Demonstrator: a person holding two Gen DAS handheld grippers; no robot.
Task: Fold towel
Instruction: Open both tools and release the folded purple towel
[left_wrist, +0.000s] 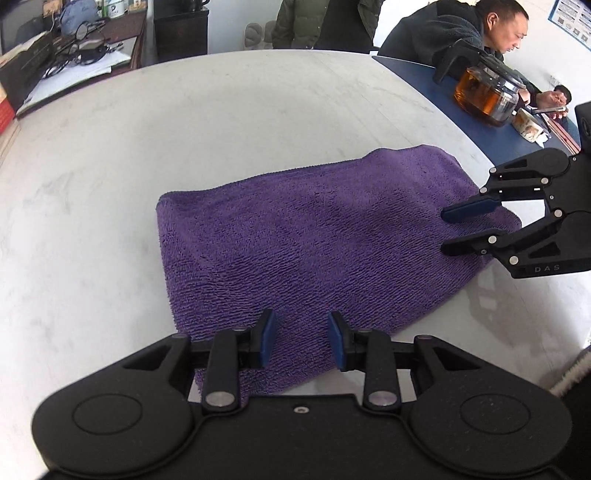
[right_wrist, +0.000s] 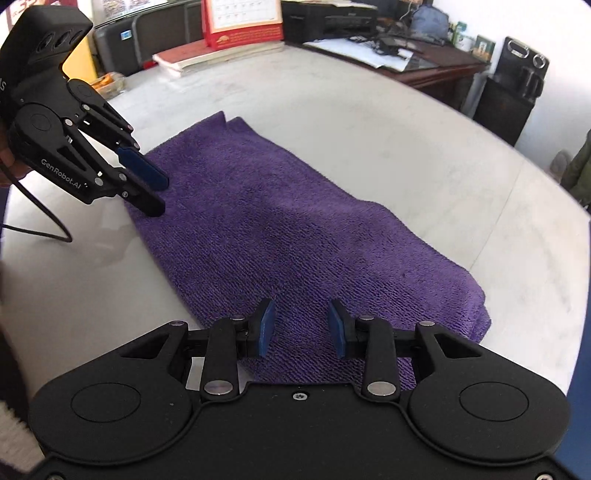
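**Towel already doubled, both tools empty above it**

On the pale table (left_wrist: 229, 122) the purple towel (left_wrist: 314, 236) lay as a compact, roughly oblong pad, and its layered edges showed that at least one fold had been made: in the right wrist view two plies stood apart at the far corner, and stacked edges were visible at the near right corner too. The top surface looked smooth, with only a shallow hump across the middle.

The left hand-held gripper (left_wrist: 301, 339) hung over one short end of the towel, its blue pads parted with bare cloth showing in the gap and nothing pinched. The right hand-held gripper (right_wrist: 301, 328) stood likewise over the opposite short end, pads apart and gripping nothing. Each tool also appeared in the other's view, tilted down toward the cloth with its fingertips close above the edge; whether either tip brushed the pile could not be told.

Judged from this, the task was well along: the towel was folded and released, lying flat near the table's middle. What remained, if anything, was one more halving to bring the two short ends together, or merely a withdrawal if this size counted as finished
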